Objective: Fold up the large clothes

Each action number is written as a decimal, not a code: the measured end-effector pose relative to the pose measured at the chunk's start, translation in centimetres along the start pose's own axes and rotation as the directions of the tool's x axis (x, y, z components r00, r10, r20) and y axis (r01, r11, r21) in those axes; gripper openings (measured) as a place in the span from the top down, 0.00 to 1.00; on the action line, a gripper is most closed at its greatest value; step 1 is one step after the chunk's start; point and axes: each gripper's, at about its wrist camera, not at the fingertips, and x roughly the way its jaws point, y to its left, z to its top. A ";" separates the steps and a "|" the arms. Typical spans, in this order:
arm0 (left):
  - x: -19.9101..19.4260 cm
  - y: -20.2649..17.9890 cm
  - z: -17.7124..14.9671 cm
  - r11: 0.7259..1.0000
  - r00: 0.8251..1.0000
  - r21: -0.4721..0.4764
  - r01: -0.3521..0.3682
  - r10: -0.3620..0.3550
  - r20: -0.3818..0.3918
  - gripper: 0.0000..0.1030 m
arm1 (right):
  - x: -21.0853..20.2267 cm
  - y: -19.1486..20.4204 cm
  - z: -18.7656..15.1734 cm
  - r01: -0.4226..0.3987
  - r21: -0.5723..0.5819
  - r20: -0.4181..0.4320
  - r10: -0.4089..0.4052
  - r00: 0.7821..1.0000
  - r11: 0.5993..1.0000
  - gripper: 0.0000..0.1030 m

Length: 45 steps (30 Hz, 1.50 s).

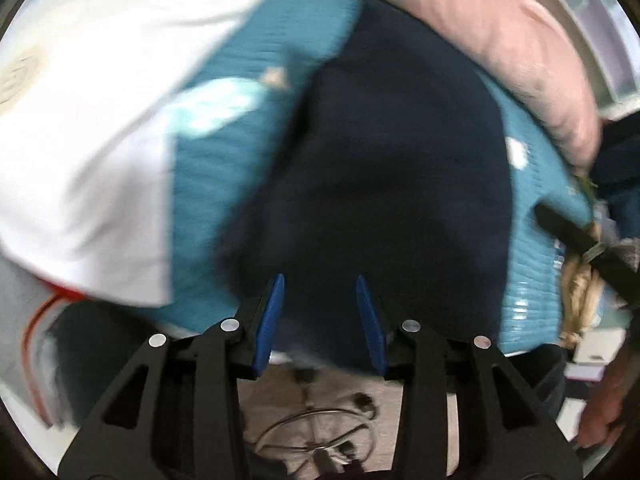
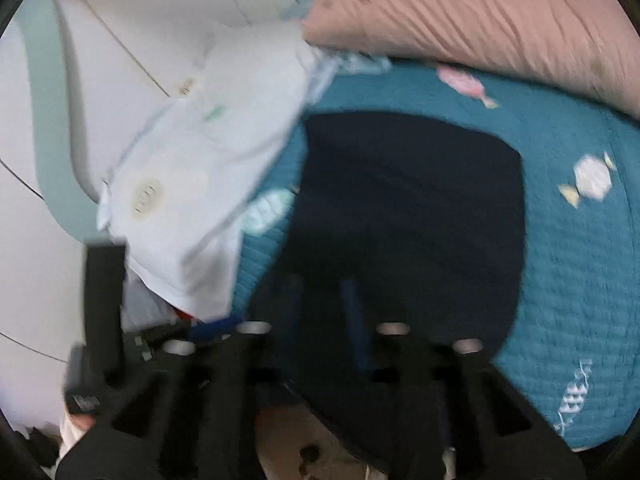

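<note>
My left tool [image 1: 320, 316] hangs with its blue fingers [image 1: 272, 320] spread, nothing between them. Ahead of it the dark navy garment [image 1: 380, 160] lies on the teal bedspread [image 1: 224, 160] as a compact, roughly square block, so the folding looks largely done. My right tool [image 2: 320, 320] is too blurred to tell whether it pinches the cloth's near edge, which drapes toward the bed's rim. To the left of both tools sits a rumpled white garment [image 2: 200, 160], not yet folded; that is probably what remains. A pink pillow [image 2: 480, 20] lies beyond the navy one.
</note>
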 end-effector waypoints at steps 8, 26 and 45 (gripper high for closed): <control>6.4 0.4 0.5 0.994 0.985 0.070 -0.087 0.096 -0.142 0.88 | 5.4 -8.0 -5.0 0.154 0.188 -0.254 -0.103 0.962 0.970 1.00; 6.8 0.5 -1.7 0.986 0.966 0.067 -0.155 0.166 -0.199 0.89 | 5.6 -8.4 -7.8 0.238 0.084 -0.314 -0.201 0.928 0.968 0.99; 0.6 1.8 2.0 1.000 0.984 0.015 -0.008 0.011 -0.179 0.88 | 0.5 -9.8 1.6 0.078 0.133 -0.235 -0.045 0.971 0.988 0.95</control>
